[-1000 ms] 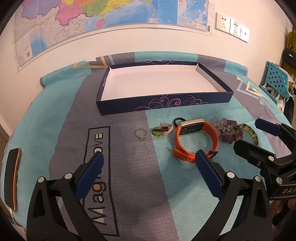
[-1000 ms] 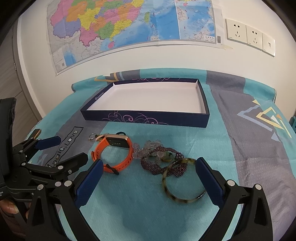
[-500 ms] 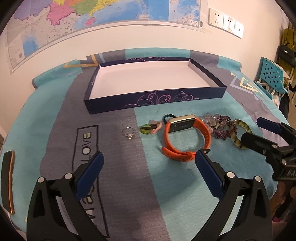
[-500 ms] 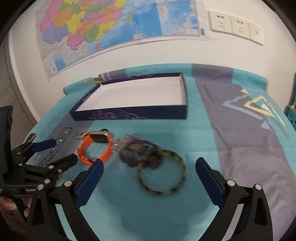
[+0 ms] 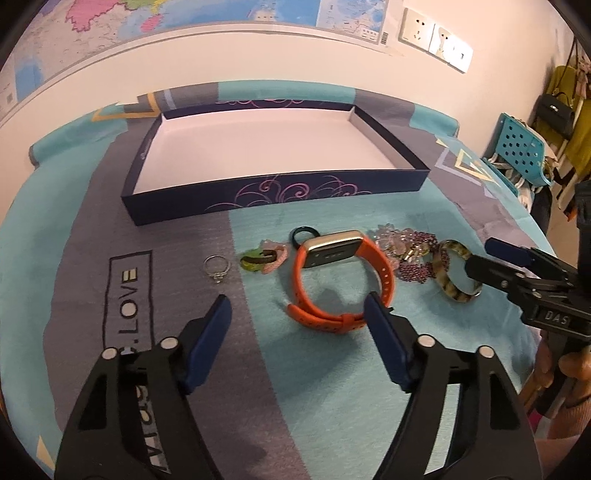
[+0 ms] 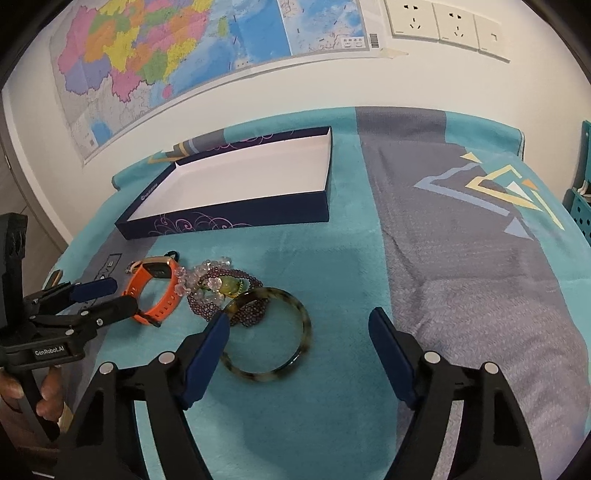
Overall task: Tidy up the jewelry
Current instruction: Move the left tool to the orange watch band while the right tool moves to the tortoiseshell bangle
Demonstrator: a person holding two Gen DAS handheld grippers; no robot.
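Observation:
An orange watch [image 5: 343, 254] lies on the teal cloth in front of a shallow dark blue box [image 5: 277, 192] with a bare white floor. My left gripper [image 5: 298, 306] hovers just short of the watch, its jaws closing. The strap's near loop lies by the right finger, with no pad pressing on it. A silver ring [image 5: 217, 266], small green and pink rings [image 5: 264, 256] and beaded bracelets [image 5: 410, 254] lie alongside. My right gripper [image 6: 299, 317] is also closing. A tortoiseshell bangle [image 6: 304, 321] lies between its fingers, untouched by the right pad.
A wall with a map [image 6: 166, 55] and sockets [image 6: 443, 22] rises behind the box. A blue perforated chair [image 5: 521, 147] and hanging bags stand past the table's right edge. A person's hand [image 6: 48, 398] holds the left gripper's handle. Grey cloth [image 6: 480, 277] spreads to the right.
Both pairs of jaws have narrowed. The left gripper has tipped down toward the watch. The right gripper has shifted so that the bangle now lies between its fingers.

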